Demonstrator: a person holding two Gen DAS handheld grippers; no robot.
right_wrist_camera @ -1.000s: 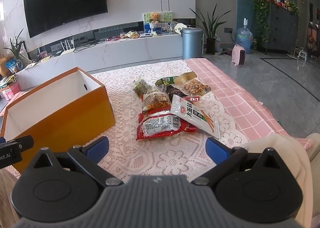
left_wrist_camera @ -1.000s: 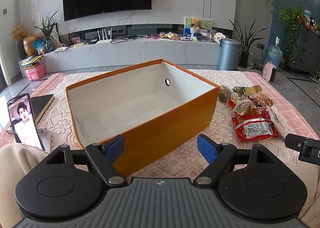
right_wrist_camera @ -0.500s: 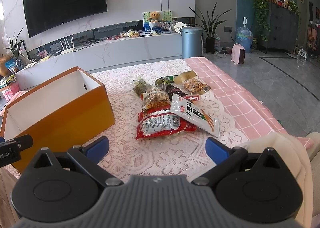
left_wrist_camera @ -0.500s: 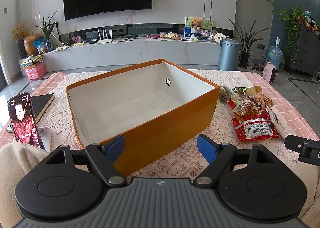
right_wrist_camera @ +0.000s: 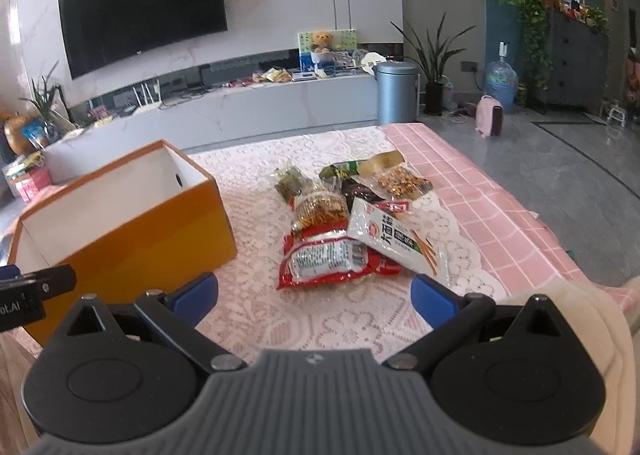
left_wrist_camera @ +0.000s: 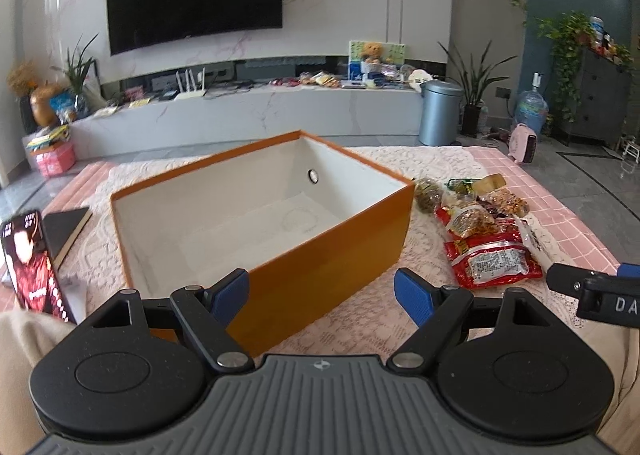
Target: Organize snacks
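From the left wrist camera, an orange box [left_wrist_camera: 280, 223] with a white interior is seen in the centre of the frame, standing on a lace-covered table [left_wrist_camera: 360, 319]. The box is open at the top and nothing is seen inside it. The left gripper [left_wrist_camera: 322, 293] is shown at the lower centre with its blue pads held wide apart, gripping nothing, in front of the near corner of the box. A heap of snack packets [left_wrist_camera: 480, 223] lies at the right of the frame, just beside the box. A phone [left_wrist_camera: 30, 259] with a lit screen is propped at the lower left. Compared with a second ago, the box is set slightly further right and lower in the frame, so only a small shift of the camera is suggested; nothing on the table has been moved.

From the right wrist camera, the packets are seen in the centre, with a red packet [right_wrist_camera: 332, 259] nearest and a white packet [right_wrist_camera: 394, 241] overlapping it. The box appears at the left. The right gripper [right_wrist_camera: 314, 297] is shown at the lower centre, its pads spread wide and empty, short of the red packet. The heap now looks a little nearer than before, so an approach is judged to be starting. No snack has yet been placed in the box.
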